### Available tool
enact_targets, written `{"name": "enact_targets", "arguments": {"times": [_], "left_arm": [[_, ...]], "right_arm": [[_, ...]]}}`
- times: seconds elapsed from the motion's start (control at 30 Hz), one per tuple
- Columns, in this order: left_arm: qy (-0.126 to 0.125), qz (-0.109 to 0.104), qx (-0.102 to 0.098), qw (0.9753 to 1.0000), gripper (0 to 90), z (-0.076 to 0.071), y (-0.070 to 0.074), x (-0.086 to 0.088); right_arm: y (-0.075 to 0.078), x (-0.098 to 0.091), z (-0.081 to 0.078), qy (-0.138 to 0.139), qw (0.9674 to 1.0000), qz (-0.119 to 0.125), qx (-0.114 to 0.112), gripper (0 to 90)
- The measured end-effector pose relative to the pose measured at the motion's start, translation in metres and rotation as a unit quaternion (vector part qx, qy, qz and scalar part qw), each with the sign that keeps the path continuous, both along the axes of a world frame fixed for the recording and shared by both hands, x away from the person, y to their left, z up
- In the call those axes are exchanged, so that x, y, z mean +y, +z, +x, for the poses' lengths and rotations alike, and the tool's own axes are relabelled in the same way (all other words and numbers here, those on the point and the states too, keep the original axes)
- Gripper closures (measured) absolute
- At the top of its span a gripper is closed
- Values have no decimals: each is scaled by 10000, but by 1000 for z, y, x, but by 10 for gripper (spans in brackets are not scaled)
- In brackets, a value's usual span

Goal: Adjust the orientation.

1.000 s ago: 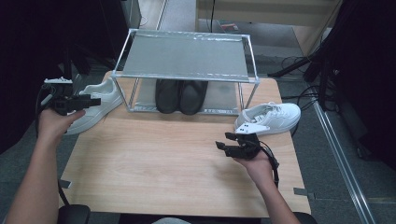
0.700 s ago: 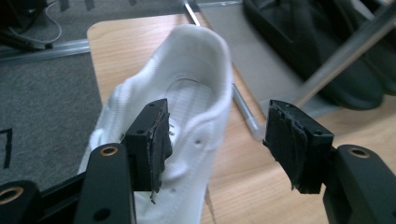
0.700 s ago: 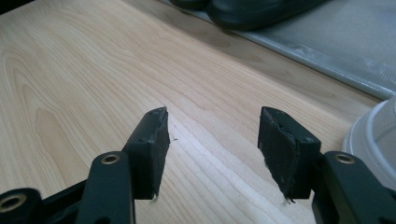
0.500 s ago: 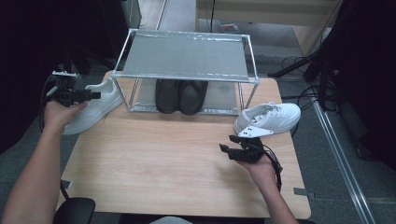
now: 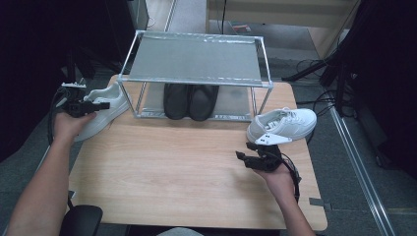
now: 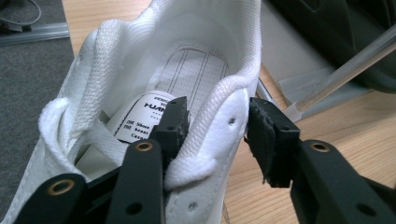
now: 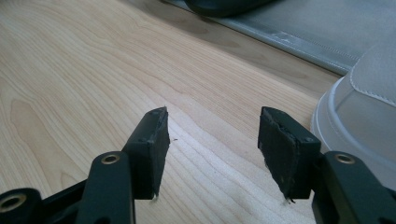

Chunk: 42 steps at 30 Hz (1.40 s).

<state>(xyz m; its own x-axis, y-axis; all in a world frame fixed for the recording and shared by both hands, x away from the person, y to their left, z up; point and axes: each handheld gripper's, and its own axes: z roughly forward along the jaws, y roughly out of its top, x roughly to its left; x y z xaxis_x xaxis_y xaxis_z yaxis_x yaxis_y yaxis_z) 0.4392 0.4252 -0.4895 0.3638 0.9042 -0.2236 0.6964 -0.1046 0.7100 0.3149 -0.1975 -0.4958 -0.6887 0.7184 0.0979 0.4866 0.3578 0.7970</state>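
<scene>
A white sneaker [image 5: 114, 96] lies at the table's left edge beside the rack. My left gripper [image 5: 102, 104] is down on its opening. In the left gripper view one jaw is inside the sneaker [image 6: 205, 60] and the other outside, so my left gripper [image 6: 217, 123] straddles the padded collar wall. Its jaws have just been closing, and the outer pad stands a sliver off the wall. A second white sneaker [image 5: 285, 123] rests at the right, its toe [image 7: 364, 93] in the right gripper view. Just in front of it my right gripper [image 5: 244, 155] hovers open over bare wood [image 7: 212, 135].
A metal shoe rack [image 5: 194, 59] stands at the back of the wooden table [image 5: 172, 167], with a pair of black shoes [image 5: 191, 101] on its lower shelf. Cables and dark stands [image 5: 339, 78] crowd the floor to the right.
My left hand has sunk a little onto the left white sneaker, ending with its jaws over the collar. The right hand has stayed almost still.
</scene>
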Motion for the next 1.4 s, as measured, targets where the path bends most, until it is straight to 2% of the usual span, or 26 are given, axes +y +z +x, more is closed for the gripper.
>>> {"name": "enact_targets", "arguments": {"times": [0.07,0.2,0.37,0.5,0.53,0.6,0.7,0.87,1.0,1.07,1.4], "left_arm": [[-57,131,12,9999,683,-1,2,-2],[-178,139,149,9996,780,-2,4,-3],[-4,214,235,9995,829,-5,8,0],[173,138,230,9995,833,-10,13,5],[242,-10,283,9993,834,-11,15,8],[272,-159,323,9990,835,-15,19,9],[234,-167,370,9989,836,-19,24,6],[138,-187,303,9993,835,-34,35,2],[122,-281,418,9987,835,-45,43,2],[99,-251,432,9987,835,-52,47,0],[112,-279,449,9985,835,-86,43,-12]], "right_arm": [[0,1,0,14,10000,6,-1,444],[-1,2,0,32,10000,9,1,444],[0,1,2,9,10000,73,18,444],[1,0,3,34,9998,180,28,444],[1,1,4,34,9998,203,33,444],[2,2,5,68,9997,230,31,444],[3,6,7,123,9996,245,27,444],[4,11,10,223,9994,263,8,444],[4,15,12,284,9992,284,28,444],[5,17,14,319,9991,290,21,444],[7,30,20,410,9985,354,11,440]]}}
